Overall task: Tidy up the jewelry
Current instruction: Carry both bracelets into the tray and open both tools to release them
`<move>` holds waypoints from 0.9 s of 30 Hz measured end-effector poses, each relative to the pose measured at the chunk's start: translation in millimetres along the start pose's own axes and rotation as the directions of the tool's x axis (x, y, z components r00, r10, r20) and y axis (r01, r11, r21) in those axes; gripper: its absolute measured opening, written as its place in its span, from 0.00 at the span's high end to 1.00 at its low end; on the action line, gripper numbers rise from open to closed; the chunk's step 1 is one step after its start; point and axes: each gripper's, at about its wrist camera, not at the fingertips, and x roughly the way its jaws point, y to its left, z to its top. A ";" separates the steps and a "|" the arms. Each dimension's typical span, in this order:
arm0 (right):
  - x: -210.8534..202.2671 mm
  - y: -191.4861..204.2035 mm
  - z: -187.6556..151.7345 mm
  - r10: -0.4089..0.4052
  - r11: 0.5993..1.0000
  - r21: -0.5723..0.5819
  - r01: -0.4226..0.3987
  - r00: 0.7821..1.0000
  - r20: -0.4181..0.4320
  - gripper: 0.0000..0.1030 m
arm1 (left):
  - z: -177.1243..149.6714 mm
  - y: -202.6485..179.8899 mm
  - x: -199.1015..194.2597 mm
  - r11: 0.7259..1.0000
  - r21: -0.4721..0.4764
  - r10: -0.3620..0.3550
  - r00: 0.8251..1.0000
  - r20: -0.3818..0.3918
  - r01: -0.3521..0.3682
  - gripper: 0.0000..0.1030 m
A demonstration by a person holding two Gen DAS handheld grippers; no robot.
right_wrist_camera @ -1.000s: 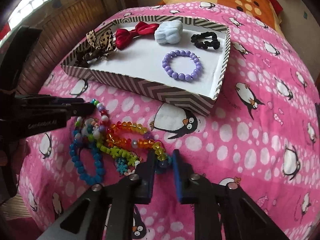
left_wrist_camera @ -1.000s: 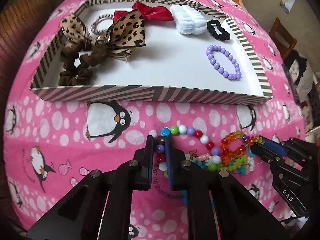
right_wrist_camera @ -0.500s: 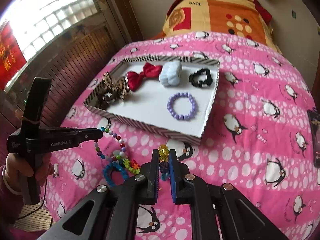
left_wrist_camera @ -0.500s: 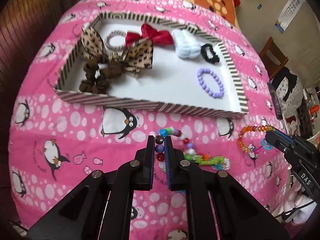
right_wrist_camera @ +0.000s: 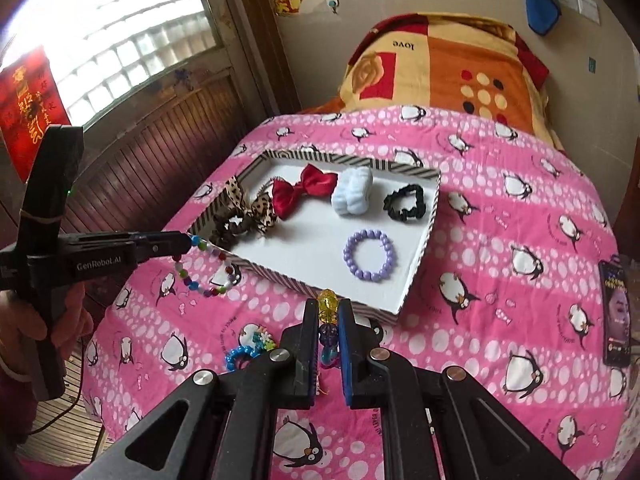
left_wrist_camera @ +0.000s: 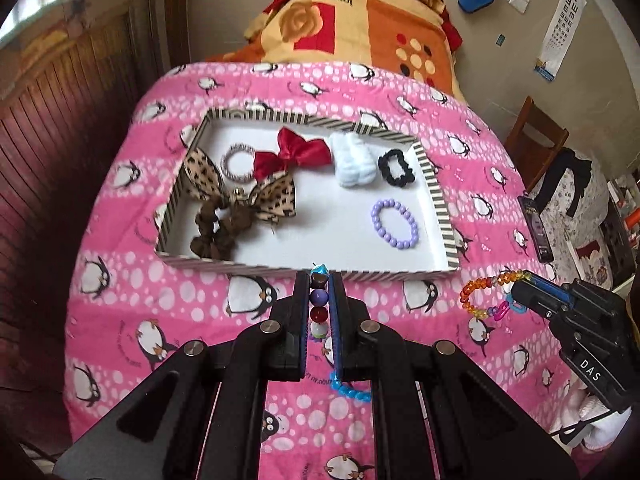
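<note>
My left gripper is shut on a multicoloured bead bracelet. In the right wrist view that gripper holds it as a dangling loop over the pink bedspread. My right gripper is shut on an orange and yellow bead bracelet. In the left wrist view it hangs from that gripper. Both hover just short of the near wall of the striped tray. The tray holds a purple bead bracelet, bows and scrunchies.
A blue bracelet and small green beads lie on the penguin bedspread below the grippers. A phone rests at the right edge. An orange blanket is piled behind the tray. A person's hand grips the left handle.
Both grippers have risen and tilted up, each lifting its bracelet off the pile on the bedspread. The tray now looks smaller and farther away.
</note>
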 end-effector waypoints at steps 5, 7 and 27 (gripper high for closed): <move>-5.3 -0.6 1.8 -0.008 1.000 -0.003 0.008 1.000 0.010 0.92 | 5.9 -8.0 -2.4 0.999 0.027 0.022 1.000 0.014 -0.022 0.92; -5.6 -1.8 1.8 -0.013 1.000 -0.003 0.013 1.000 0.009 0.92 | 7.4 -10.0 -2.7 0.999 0.033 0.026 1.000 0.017 -0.027 0.92; 10.7 -5.0 19.9 -0.042 0.999 0.000 0.042 0.999 -0.003 0.92 | 38.3 -21.5 24.3 0.994 0.082 0.069 0.998 0.014 -0.070 0.92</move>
